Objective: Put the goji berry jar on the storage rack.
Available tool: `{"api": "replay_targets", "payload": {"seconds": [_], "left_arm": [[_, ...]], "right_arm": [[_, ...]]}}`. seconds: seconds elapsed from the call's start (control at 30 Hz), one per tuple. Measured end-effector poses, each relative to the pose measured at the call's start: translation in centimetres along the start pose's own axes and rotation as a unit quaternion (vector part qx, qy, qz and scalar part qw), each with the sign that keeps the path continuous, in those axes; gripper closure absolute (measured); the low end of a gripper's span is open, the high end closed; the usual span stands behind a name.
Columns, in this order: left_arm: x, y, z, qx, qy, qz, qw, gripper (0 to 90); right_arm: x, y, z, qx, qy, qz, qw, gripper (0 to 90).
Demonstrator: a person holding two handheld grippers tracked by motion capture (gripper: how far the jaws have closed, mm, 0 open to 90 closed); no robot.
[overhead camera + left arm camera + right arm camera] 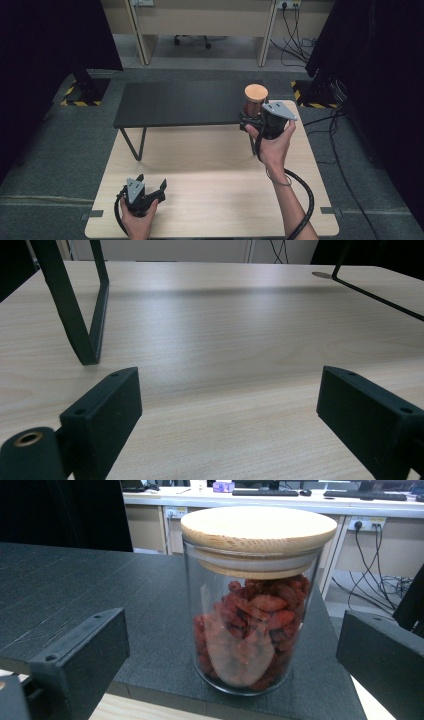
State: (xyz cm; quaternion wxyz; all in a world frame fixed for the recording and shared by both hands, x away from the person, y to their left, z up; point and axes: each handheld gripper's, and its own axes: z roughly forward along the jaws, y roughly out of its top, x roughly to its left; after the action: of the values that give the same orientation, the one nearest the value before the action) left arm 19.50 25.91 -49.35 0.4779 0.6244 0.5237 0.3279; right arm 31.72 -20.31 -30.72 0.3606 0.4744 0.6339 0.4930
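The right gripper (252, 120) is held level with the glass jar (255, 610), jaws spread wide on either side and not touching the glass. The jar stands upright near the right front corner of the black shelf (180, 102), wooden lid (258, 526) seated. The left gripper (150, 186) rests released on the wooden table (215, 170).

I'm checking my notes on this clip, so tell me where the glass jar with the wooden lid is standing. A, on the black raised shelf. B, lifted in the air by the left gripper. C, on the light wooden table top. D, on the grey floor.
A: the jar stands upright near the front edge of the black shelf, with the right gripper open on either side of it.
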Motion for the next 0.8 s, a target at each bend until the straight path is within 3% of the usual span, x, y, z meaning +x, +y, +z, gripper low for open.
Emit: {"api": "replay_targets", "payload": {"seconds": [0.5,0.7,0.77,0.8], "left_arm": [[0.0,0.0,0.0,-0.001,0.000,-0.001,1.0000,10.1],[0.0,-0.1,0.0,-0.001,0.000,0.000,1.0000,10.1],[0.0,-0.1,0.0,-0.002,0.000,-0.001,1.0000,10.1],[0.0,-0.1,0.0,-0.002,-0.001,-0.001,1.0000,10.1]], "right_arm": [[-0.3,-1.7,-1.8,-0.013,0.008,0.000,0.9999,0.8],[-0.2,-3.4,-3.1,-0.014,0.018,-0.007,0.9997,0.8],[-0.1,-4.3,-3.6,-0.009,0.023,-0.013,0.9996,0.8],[-0.1,-5.6,-4.0,0.001,0.028,-0.018,0.9995,0.8]]}}
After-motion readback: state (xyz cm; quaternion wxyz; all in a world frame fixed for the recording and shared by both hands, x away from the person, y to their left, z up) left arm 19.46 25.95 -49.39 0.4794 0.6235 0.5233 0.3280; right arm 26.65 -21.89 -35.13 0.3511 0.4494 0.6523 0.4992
